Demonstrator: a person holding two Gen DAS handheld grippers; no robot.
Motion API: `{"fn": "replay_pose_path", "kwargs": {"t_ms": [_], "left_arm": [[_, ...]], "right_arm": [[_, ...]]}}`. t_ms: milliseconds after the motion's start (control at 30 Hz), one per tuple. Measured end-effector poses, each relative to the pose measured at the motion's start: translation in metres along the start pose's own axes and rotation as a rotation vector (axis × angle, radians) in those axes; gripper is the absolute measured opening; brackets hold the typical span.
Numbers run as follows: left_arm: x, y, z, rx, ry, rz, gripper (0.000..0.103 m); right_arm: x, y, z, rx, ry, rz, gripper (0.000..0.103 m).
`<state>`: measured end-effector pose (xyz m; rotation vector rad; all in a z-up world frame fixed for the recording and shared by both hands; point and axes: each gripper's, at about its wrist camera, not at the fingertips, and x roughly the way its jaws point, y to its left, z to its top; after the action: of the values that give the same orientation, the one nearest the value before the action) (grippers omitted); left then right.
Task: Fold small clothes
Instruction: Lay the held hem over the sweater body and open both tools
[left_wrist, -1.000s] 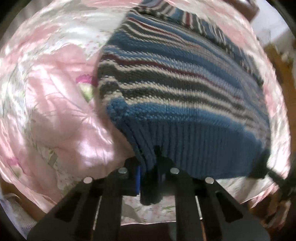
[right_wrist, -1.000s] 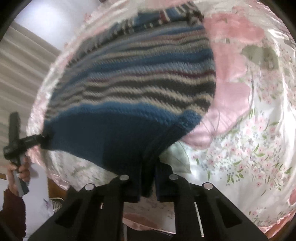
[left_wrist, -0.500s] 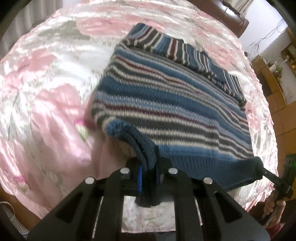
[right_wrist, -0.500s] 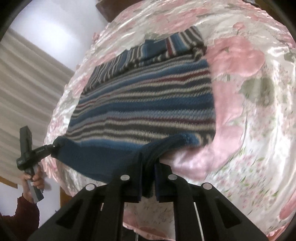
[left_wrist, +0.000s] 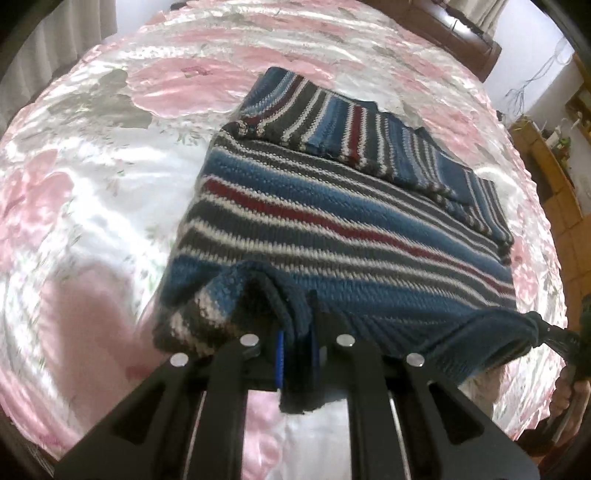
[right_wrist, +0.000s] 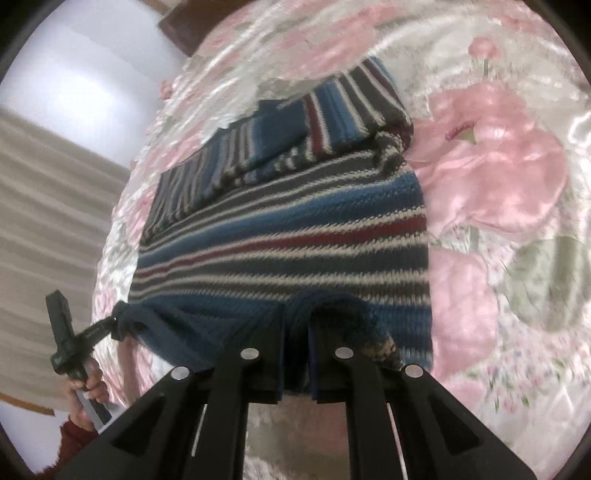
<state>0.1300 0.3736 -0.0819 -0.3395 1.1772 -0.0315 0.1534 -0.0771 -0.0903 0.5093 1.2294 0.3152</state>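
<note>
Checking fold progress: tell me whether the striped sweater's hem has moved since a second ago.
Yes. The hem, pinched by both grippers, has come back from over the floral bedspread; more of the sweater's far striped part shows now.

Home bedroom: floral satin bedspread (left_wrist: 110, 177), curtains (right_wrist: 55, 192).

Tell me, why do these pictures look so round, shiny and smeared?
Both views: fisheye lenses bend the scene into a circle with dark corners. Left wrist: the satin bedspread glares white; the sweater is fairly sharp. Right wrist: edges blur, especially the bedspread's right side.
</note>
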Motion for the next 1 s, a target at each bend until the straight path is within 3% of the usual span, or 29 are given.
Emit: {"fn": "replay_pose_path", "kwargs": {"t_ms": [267, 367, 433, 500, 533, 567, 600, 733, 1000], "left_arm": [[0.034, 0.006, 0.014, -0.03, 0.041, -0.004, 0.013], [0.028, 0.012, 0.018, -0.042, 0.058, -0.055, 0.016], [0.02, 0.017, 0.021, -0.055, 0.06, -0.079, 0.025], [-0.001, 0.023, 0.024, -0.066, 0.004, -0.049, 0.053], [-0.009, 0.024, 0.025, -0.063, -0.025, -0.027, 0.061], [-0.022, 0.026, 0.026, -0.054, -0.072, 0.009, 0.07], [-0.031, 0.026, 0.027, -0.042, -0.099, 0.028, 0.071], [-0.054, 0.024, 0.03, 0.006, -0.123, 0.039, 0.075], [-0.024, -0.013, 0.041, 0.215, -0.056, 0.086, 0.079]], "right_arm": [[0.042, -0.028, 0.023, 0.091, 0.088, 0.008, 0.012], [0.037, -0.036, 0.025, 0.122, 0.102, 0.056, 0.017], [0.027, -0.04, 0.028, 0.136, 0.1, 0.082, 0.018], [0.014, -0.04, 0.03, 0.138, 0.096, 0.103, 0.024], [0.006, -0.039, 0.031, 0.133, 0.079, 0.085, 0.047], [-0.007, -0.039, 0.033, 0.119, 0.037, 0.025, 0.059], [-0.017, -0.04, 0.035, 0.111, 0.01, -0.001, 0.067], [-0.04, -0.04, 0.037, 0.077, -0.003, -0.014, 0.065], [-0.02, -0.002, 0.047, -0.103, 0.06, -0.036, 0.072]]}}
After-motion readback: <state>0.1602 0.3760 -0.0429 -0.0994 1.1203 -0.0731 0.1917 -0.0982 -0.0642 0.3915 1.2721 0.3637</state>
